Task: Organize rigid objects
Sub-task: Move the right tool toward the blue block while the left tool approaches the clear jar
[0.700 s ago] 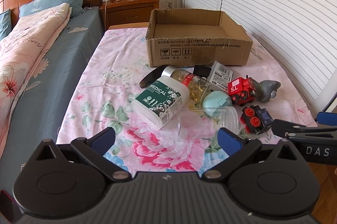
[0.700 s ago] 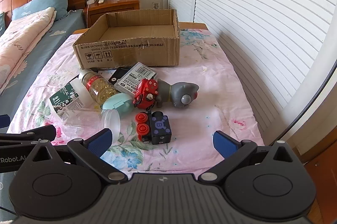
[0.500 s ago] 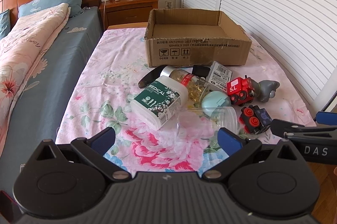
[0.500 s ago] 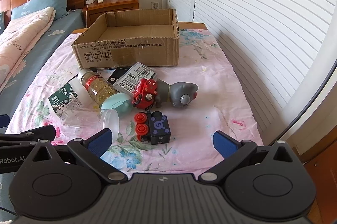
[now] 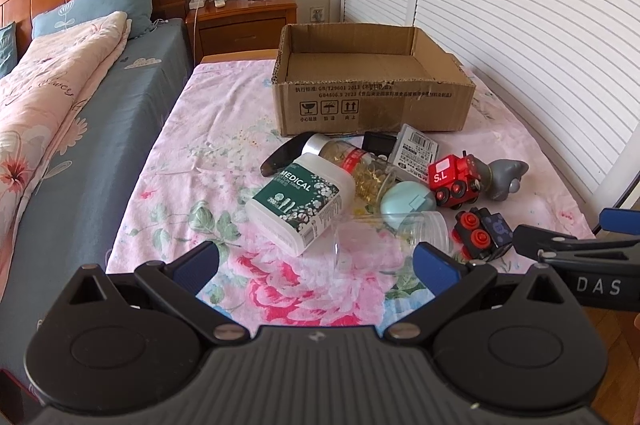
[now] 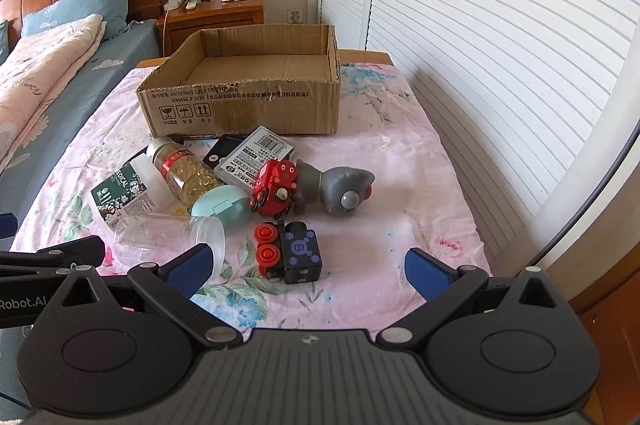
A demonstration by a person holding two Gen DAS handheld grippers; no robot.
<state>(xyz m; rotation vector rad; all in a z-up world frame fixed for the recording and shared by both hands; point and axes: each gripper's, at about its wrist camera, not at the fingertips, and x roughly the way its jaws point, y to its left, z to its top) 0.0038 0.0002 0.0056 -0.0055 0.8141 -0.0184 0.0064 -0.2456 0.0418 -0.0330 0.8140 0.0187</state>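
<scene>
Left wrist view puts my left gripper (image 5: 316, 263) low over the flowered pink sheet (image 5: 208, 161), its blue-padded fingers spread wide with nothing between them. Just ahead of it lies the white rectangular bottle with the green "MEDICAL" label (image 5: 300, 201), on its side. A clear plastic jar (image 5: 390, 239), also on its side, sits just ahead of my right-hand pad. Beyond the white bottle I see a clear bottle of yellow capsules with a red label band (image 5: 360, 165), touching it, and a pale teal oval case (image 5: 406, 203) beside that. Farther ahead stands the open brown cardboard box (image 5: 374, 105), with nothing visible inside. Off to the right of this gripper are the red toy train engine marked "S.L" (image 5: 454, 177) and the grey rubber animal figure (image 5: 504, 175) behind it.

Right wrist view shows my right gripper (image 6: 308, 271) likewise spread wide, holding nothing. Directly ahead between its fingers is the black toy block car with red wheels (image 6: 290, 251), apart from both pads. The clear jar reaches my left-hand pad (image 6: 188, 267); I cannot tell whether they touch. Ahead of the block car, the red engine leans against the grey figure, and a grey barcoded flat packet (image 6: 256, 155) lies between them and the box. The left gripper's black finger pokes in at the left edge.
</scene>
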